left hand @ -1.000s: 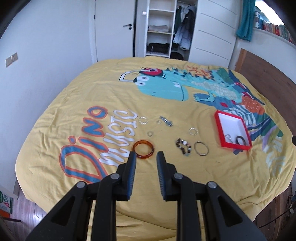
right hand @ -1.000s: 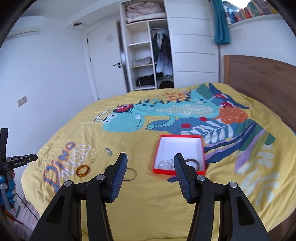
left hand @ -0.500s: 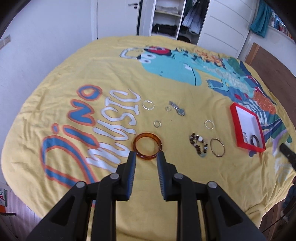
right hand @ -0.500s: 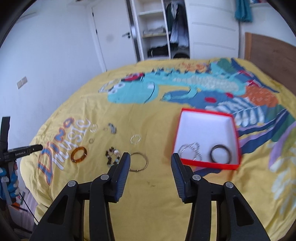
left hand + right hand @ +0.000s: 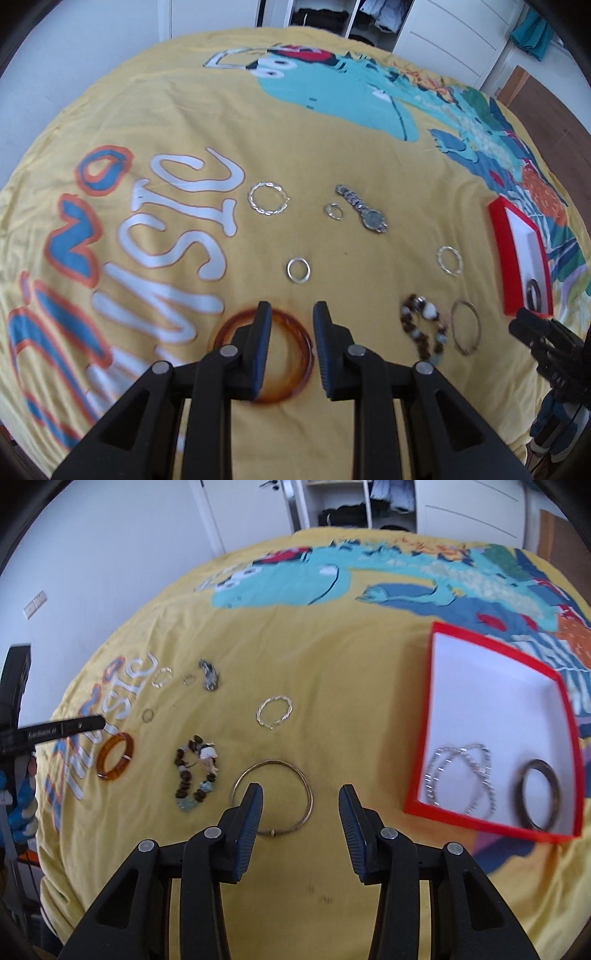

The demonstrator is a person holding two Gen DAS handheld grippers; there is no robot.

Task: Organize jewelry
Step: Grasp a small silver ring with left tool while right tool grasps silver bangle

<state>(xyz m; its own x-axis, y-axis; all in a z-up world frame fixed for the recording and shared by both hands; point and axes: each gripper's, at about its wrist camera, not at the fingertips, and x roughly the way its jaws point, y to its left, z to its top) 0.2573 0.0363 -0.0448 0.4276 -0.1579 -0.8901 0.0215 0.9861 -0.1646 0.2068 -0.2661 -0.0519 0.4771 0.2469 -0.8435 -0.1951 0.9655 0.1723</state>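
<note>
Jewelry lies scattered on a yellow dinosaur bedspread. My left gripper (image 5: pixel 291 314) is open with a narrow gap, low over an amber bangle (image 5: pixel 221 332); its left finger covers part of the ring. My right gripper (image 5: pixel 300 794) is open and empty, hovering over a thin metal bangle (image 5: pixel 273 762), its left finger crossing the ring's left side. Between the two bangles lies a beaded bracelet (image 5: pixel 195 771). A red box (image 5: pixel 495 646) at the right holds silver sparkly bangles (image 5: pixel 458 775) and a dark bangle (image 5: pixel 537 794).
Farther up the bedspread lie a silver watch (image 5: pixel 364 214), two twisted silver hoops (image 5: pixel 267 199) (image 5: pixel 450 260) and two small rings (image 5: pixel 298 269) (image 5: pixel 333 211). The bed's edge curves close below both grippers. A wardrobe and door stand beyond the bed.
Both grippers came down and forward toward the bed. The left now hangs over the amber bangle, the right over the thin metal bangle. The right jaws have narrowed a little.
</note>
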